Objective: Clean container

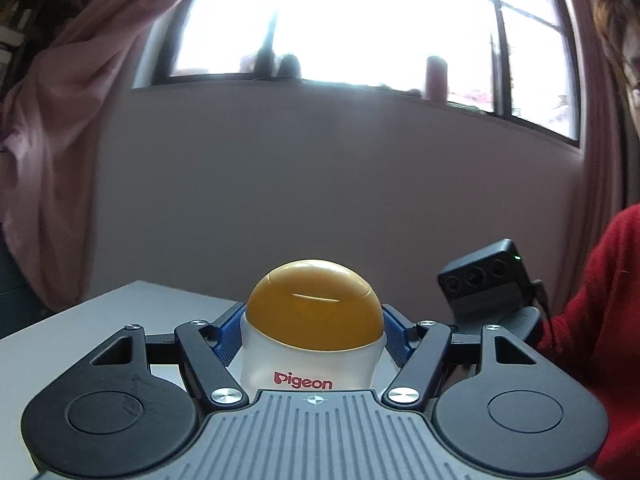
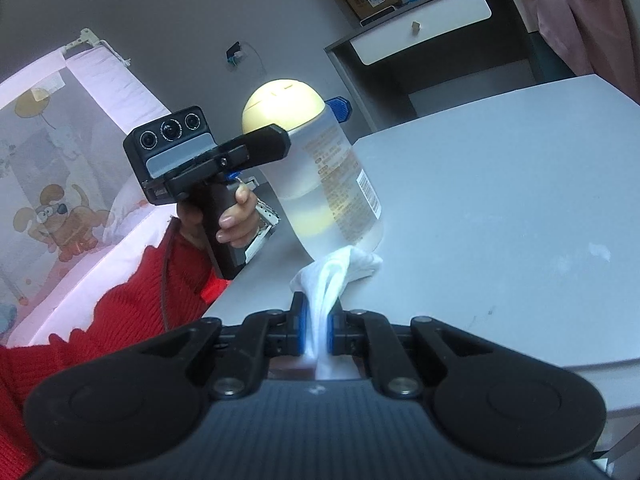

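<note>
A translucent Pigeon bottle (image 1: 308,364) with a rounded yellow cap (image 1: 314,308) stands on the grey table (image 1: 120,308). My left gripper (image 1: 313,318) is shut on it, with the blue pads pressed on its shoulders just under the cap. From the right wrist view the same bottle (image 2: 332,184) looks tilted, and one blue fingertip (image 2: 338,108) shows past its neck. My right gripper (image 2: 316,328) is shut on a white cloth (image 2: 336,268). The cloth's bunched end lies on the table (image 2: 500,200) against the bottle's base.
A red sleeve (image 2: 120,308) and a hand (image 2: 240,220) hold the left gripper's handle at the table's left edge. A cot with cartoon fabric (image 2: 60,200) stands beyond. A desk with a white drawer (image 2: 424,40) is behind the table. Pink curtains (image 1: 52,160) frame a bright window.
</note>
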`<action>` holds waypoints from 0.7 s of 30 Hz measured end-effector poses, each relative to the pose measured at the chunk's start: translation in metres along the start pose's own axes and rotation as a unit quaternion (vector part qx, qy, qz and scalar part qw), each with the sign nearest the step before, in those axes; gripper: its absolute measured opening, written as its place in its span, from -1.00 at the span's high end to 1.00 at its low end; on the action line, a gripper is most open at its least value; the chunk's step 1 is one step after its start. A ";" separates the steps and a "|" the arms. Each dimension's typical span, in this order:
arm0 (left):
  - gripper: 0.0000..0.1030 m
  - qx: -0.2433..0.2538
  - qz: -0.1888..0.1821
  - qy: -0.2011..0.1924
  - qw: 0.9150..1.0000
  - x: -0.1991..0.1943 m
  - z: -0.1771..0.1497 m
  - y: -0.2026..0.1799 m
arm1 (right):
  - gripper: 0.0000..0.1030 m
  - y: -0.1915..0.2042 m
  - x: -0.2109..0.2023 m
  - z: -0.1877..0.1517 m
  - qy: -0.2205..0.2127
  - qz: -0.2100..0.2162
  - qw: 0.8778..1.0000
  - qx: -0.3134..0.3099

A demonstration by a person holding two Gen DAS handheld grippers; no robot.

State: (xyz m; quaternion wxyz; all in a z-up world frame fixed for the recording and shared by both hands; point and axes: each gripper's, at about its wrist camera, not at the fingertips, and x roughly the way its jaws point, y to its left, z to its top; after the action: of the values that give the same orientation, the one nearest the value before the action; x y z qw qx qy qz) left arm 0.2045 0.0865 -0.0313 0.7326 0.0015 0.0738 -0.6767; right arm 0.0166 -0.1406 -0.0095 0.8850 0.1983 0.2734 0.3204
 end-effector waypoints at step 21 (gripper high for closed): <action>-0.34 -0.065 0.305 0.060 0.948 0.045 0.039 -0.094 | 0.81 -0.001 -0.030 -0.013 -0.044 0.026 0.999 0.002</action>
State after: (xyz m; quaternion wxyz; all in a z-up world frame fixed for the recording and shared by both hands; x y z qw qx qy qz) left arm 0.1188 0.0299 0.0113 0.8969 0.0166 0.1576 -0.4129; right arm -0.0100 -0.1591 -0.0094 0.8870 0.2211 0.2298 0.3339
